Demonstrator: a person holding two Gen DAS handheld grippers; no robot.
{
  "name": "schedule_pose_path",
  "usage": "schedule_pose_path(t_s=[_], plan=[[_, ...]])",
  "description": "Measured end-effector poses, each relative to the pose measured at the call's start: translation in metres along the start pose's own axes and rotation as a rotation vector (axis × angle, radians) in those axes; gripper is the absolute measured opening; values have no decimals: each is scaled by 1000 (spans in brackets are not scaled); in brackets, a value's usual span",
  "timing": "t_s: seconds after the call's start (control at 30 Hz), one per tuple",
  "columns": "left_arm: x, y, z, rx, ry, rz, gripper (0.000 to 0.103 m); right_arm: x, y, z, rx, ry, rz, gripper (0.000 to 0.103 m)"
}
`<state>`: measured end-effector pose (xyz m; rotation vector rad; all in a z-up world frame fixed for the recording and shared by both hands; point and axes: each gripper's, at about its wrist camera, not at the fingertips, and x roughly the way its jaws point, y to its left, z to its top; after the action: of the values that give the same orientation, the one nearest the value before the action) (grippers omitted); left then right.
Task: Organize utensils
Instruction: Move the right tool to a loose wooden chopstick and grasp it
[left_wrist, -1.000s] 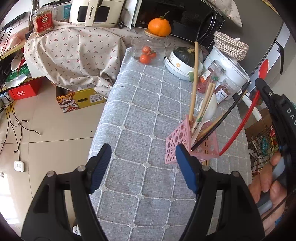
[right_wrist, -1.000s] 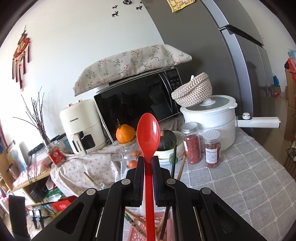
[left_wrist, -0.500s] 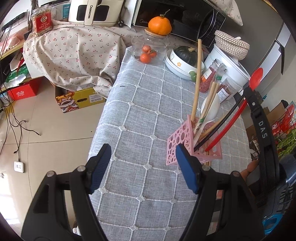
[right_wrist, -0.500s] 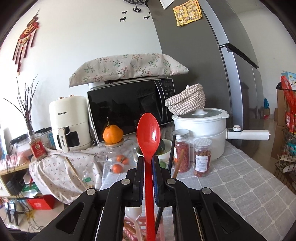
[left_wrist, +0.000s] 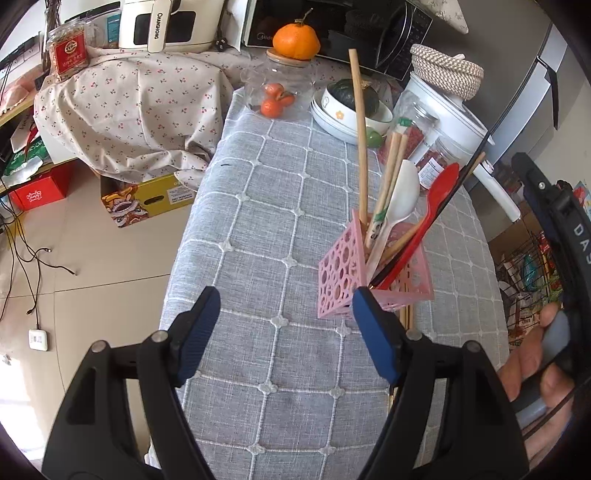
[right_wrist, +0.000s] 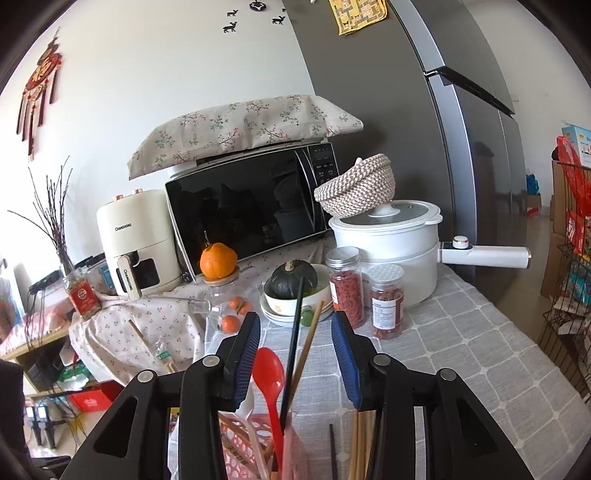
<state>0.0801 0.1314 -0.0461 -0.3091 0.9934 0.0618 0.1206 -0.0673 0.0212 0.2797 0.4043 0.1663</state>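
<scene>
My right gripper (right_wrist: 295, 354) fingers spread wide above the pink holder (left_wrist: 343, 273); its red spoon (right_wrist: 271, 380), light and slick, suits a mid-handle pinch.

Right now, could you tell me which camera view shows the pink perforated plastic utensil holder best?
The left wrist view: the pink perforated plastic utensil holder shows its whole patterned side, standing on the grey tablecloth. The right wrist view catches only its rim at the bottom edge, under the open right tongs.
</scene>
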Motion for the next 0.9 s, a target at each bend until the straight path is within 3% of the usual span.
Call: schedule_pose_path(t_s=[0.1,0.33,0.53,0.77,0.9], plan=[[2,-3,-2,-12,15,-10,79,-5,-15,10,-18,37,-28,53],[12,-14,-10,-1,55,-12,84,4,-54,6,-51,193,-90,60],[22,-20,-13,-10,88,-15,84,23,-82,-18,-22,332,-95,67],[37,-24,-14,-20,127,9,84,73,-89,-59,-39,616,-40,69],[43,-26,-14,-37,142,21,84,91,-89,-78,-17,705,-24,69]])
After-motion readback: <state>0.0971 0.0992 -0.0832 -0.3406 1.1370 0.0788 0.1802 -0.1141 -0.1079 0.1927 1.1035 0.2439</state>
